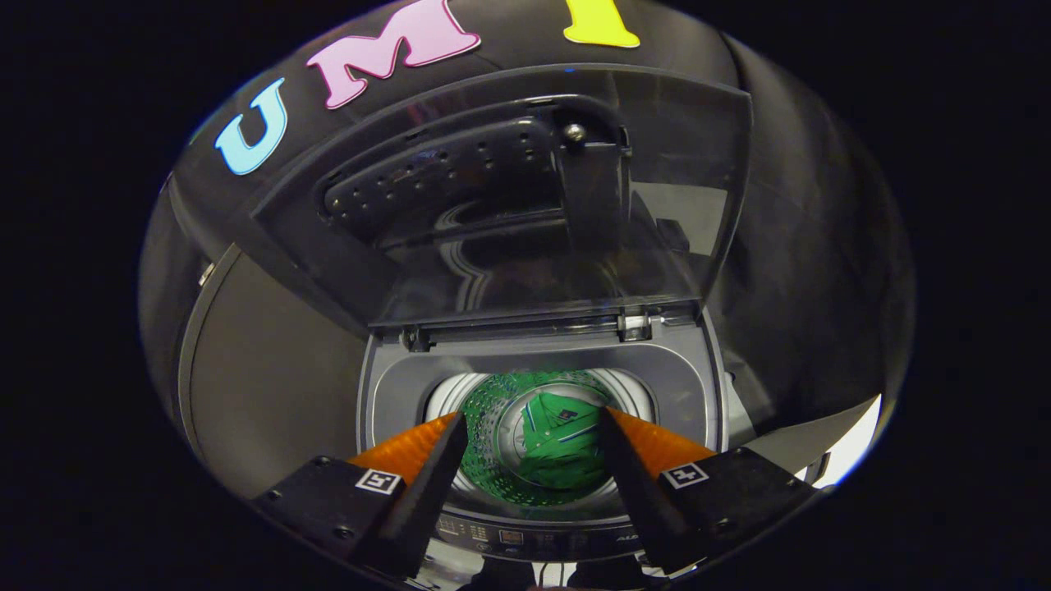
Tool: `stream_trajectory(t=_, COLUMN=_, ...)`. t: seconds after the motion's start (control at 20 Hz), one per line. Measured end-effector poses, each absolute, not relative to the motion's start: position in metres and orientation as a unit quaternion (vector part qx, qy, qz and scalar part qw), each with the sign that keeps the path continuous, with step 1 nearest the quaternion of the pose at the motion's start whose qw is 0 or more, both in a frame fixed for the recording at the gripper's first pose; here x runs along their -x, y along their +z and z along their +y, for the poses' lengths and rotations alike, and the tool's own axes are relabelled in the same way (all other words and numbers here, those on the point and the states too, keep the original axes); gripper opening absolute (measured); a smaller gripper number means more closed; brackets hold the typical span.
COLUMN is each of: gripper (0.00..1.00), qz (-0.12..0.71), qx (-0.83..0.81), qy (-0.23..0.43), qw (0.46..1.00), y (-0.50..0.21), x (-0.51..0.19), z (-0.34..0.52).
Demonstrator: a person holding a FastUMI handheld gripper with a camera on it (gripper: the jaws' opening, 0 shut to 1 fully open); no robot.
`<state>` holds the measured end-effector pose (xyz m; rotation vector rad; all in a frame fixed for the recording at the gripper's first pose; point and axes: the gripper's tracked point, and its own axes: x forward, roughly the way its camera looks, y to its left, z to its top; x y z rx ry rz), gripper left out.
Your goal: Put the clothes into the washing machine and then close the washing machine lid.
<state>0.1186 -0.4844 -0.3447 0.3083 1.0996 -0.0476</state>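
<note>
Above the washing machine point(538, 386), gripper point(534, 423) spread wide, fingers point(435, 468) apart and holding nothing. Between and just beyond the fingertips, down in the drum point(493, 427), green garment point(562, 447) lying crumpled, long axis running roughly near to far, collar toward the far side. Farther back, clear lid point(525, 197) standing upright, hinged at the far rim. Nearest, control panel point(534, 538) below the fingers.

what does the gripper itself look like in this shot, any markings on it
The gripper has two long fingers that taper to narrow tips, set apart like a V. Each grows out of a blocky black mount with small screws at its corners. Each mount carries a small square black-and-white tag: the left tag and the right tag.
</note>
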Motion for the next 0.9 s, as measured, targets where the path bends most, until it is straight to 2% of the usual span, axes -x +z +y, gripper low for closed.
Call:
stream_trajectory(t=0.15, gripper=0.99, qz=0.514, qx=-0.132, qy=-0.029, qw=0.847, y=-0.324, x=-0.120, z=-0.490)
stream_trajectory(t=0.35, gripper=0.99, qz=0.456, qx=-0.189, qy=0.045, qw=0.869, y=-0.250, x=-0.154, z=-0.450)
stream_trajectory(t=0.55, gripper=0.99, qz=0.339, qx=-0.146, qy=0.062, qw=0.927, y=-0.173, x=-0.246, z=-0.451)
stream_trajectory(t=0.65, gripper=0.99, qz=0.326, qx=-0.120, qy=0.043, qw=0.937, y=-0.155, x=-0.283, z=-0.464)
stream_trajectory(t=0.75, gripper=0.98, qz=0.348, qx=-0.104, qy=0.012, qw=0.932, y=-0.187, x=-0.310, z=-0.481)
stream_trajectory(t=0.8, gripper=0.98, qz=0.417, qx=-0.093, qy=-0.005, qw=0.904, y=-0.220, x=-0.296, z=-0.486)
stream_trajectory(t=0.9, gripper=1.00, qz=0.352, qx=-0.089, qy=0.025, qw=0.931, y=-0.240, x=-0.339, z=-0.478)
